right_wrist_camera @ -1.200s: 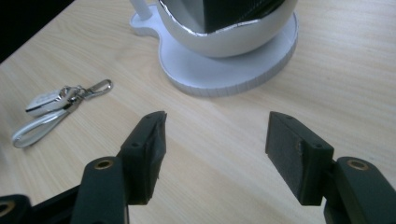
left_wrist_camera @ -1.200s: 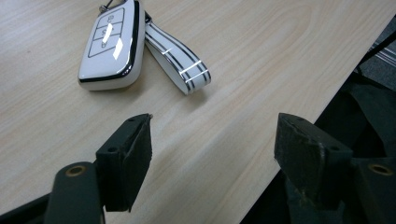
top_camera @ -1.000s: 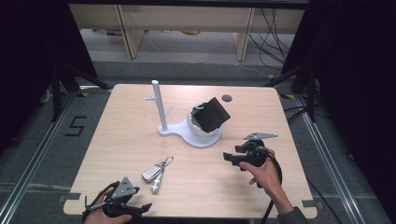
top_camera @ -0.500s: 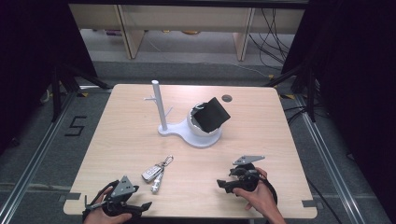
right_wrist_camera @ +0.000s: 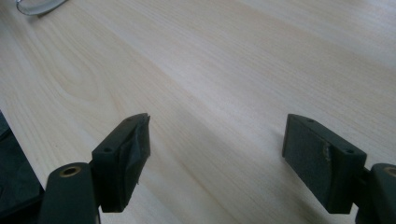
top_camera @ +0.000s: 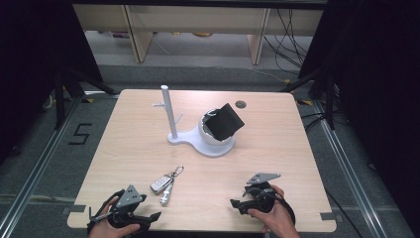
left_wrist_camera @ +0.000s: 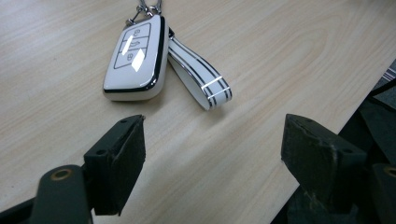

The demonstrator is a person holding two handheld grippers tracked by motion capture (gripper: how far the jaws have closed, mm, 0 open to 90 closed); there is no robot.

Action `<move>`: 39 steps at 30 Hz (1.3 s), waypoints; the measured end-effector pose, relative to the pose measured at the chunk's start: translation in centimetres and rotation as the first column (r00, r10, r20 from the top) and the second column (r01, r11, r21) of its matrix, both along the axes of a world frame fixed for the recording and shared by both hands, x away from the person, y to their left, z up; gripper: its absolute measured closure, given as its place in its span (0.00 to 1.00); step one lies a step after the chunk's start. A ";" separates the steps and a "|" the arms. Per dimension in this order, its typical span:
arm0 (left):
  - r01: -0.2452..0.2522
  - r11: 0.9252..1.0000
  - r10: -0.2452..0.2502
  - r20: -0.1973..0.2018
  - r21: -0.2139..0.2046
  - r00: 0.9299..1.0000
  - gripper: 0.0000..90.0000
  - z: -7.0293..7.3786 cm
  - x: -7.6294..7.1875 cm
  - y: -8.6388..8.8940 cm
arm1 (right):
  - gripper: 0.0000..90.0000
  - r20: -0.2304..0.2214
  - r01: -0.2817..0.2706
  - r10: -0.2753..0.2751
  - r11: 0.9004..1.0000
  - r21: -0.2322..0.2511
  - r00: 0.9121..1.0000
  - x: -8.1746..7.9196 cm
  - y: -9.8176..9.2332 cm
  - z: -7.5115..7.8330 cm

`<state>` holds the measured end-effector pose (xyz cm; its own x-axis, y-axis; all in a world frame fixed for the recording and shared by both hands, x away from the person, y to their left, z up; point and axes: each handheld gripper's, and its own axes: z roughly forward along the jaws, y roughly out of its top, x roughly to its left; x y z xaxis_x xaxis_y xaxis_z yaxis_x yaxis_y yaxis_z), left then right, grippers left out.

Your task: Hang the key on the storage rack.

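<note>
- Key fob (top_camera: 159,184) w/ white strap (top_camera: 167,195) lies lower centre of the high view, on the desk (top_camera: 277,129), flat, untouched.
- Left tongs (top_camera: 148,218) released, jaws just been widening, nothing btwn them; fob sits just ahead, upper left in the left gripper view (left_wrist_camera: 135,58).
- Fob's long axis runs roughly along the tongs' line of sight, strap (left_wrist_camera: 198,77) angled beside it.
- Right tongs (top_camera: 237,204) also released, just been widening, empty, farther off.
- So left hand's nearer, likely the one to grab.
- Pale wood surface; white stand (top_camera: 171,116) mid-desk; dark room around.
</note>
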<state>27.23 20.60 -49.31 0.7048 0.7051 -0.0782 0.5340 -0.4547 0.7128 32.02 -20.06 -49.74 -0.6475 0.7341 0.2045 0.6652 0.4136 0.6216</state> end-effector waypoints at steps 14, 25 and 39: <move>-0.007 1.000 0.007 0.048 0.003 0.999 0.29 2.0 3.2 -1.4 | 0.28 0.021 0.009 -0.009 1.000 0.004 1.000 -0.1 -0.2 0.5; 0.048 0.988 -0.044 -0.032 0.149 0.999 0.42 3.6 8.3 -4.6 | 0.29 0.023 -0.014 0.014 1.000 0.017 1.000 0.0 -0.1 0.6; 0.088 0.944 -0.034 -0.171 0.318 0.985 0.51 2.4 13.3 -7.7 | 0.29 0.050 -0.009 0.007 0.999 0.038 0.999 -0.2 0.1 0.7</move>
<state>40.58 12.88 -46.91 0.7444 0.6671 0.0306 0.5931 -0.6815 0.4288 31.84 -19.92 -49.07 -0.6637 0.7209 0.1997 0.6297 0.3943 0.6694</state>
